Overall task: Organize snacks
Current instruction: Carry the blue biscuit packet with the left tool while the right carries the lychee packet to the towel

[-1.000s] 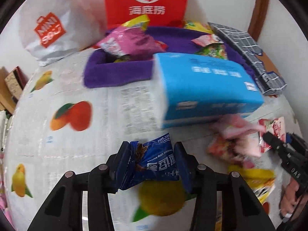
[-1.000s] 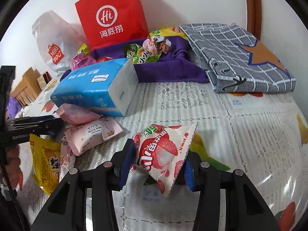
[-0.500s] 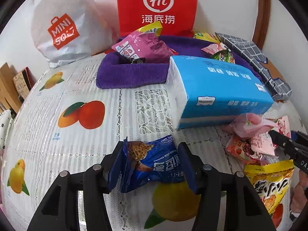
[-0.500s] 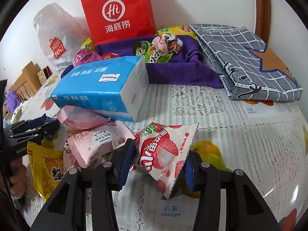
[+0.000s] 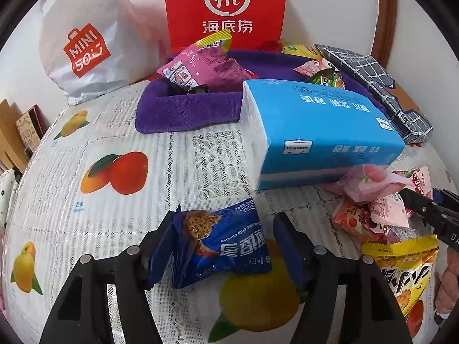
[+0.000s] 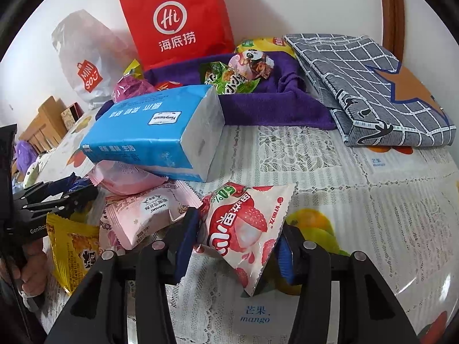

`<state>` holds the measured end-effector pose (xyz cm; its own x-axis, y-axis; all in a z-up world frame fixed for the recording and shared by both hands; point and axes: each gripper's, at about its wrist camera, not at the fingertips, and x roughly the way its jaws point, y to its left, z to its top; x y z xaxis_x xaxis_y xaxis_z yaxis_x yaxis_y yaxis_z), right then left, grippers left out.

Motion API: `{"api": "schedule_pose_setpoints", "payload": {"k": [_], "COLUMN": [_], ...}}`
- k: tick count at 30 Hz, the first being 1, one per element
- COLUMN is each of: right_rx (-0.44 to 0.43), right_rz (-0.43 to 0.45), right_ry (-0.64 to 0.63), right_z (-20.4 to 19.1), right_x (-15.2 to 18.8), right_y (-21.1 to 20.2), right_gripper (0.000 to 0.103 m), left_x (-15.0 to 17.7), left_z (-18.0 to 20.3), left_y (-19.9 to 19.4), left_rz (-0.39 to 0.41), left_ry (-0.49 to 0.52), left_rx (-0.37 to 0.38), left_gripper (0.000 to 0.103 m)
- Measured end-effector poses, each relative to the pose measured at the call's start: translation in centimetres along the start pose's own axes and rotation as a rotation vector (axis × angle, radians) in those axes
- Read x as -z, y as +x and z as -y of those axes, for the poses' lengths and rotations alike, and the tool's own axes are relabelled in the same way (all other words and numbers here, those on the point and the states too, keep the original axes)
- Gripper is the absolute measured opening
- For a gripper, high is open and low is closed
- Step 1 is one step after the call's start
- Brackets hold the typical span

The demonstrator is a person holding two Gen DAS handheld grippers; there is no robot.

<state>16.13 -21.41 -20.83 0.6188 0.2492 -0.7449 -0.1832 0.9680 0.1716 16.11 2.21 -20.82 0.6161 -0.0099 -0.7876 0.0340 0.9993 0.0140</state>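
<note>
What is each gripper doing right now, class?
Left gripper: open, fingers just opening; blue cookie packet lies loose between them.
Right gripper: shut on the lychee snack packet.

Right gripper is clamped on a lychee snack pack, just in front of the blue tissue pack. Pink packets sit partly under the tissue pack's near-left edge, and the purple cloth tray full of snacks sits right behind it.
</note>
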Motion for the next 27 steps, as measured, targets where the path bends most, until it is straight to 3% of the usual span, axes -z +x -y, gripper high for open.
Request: {"api": "schedule_pose_setpoints", "payload": {"k": [3, 10, 13, 27], "right_rx": [-0.009, -0.032, -0.021, -0.002], "right_rz": [0.004, 0.022, 0.026, 0.074], "right_ry": [0.015, 0.048, 0.051, -0.012], "right_z": [0.2, 0.8, 0.9, -1.4], "right_x": [0.0, 0.0, 0.1, -2.5], "right_y": [-0.1, -0.3, -0.7, -5.3], "right_gripper": [0.046, 0.040, 0.038, 0.033], "left_x": [0.0, -0.1, -0.4, -3.0], "left_z": [0.1, 0.1, -0.2, -1.8], "left_y": [-0.3, -1.6, -2.3, -6.6], "left_rz": [0.014, 0.016, -0.001, 0.043], "left_ry": [-0.001, -0.011, -0.030, -0.073], "left_rx": [0.019, 0.048, 0.103, 0.157], "left_gripper": [0.050, 0.039, 0.038, 0.037]}}
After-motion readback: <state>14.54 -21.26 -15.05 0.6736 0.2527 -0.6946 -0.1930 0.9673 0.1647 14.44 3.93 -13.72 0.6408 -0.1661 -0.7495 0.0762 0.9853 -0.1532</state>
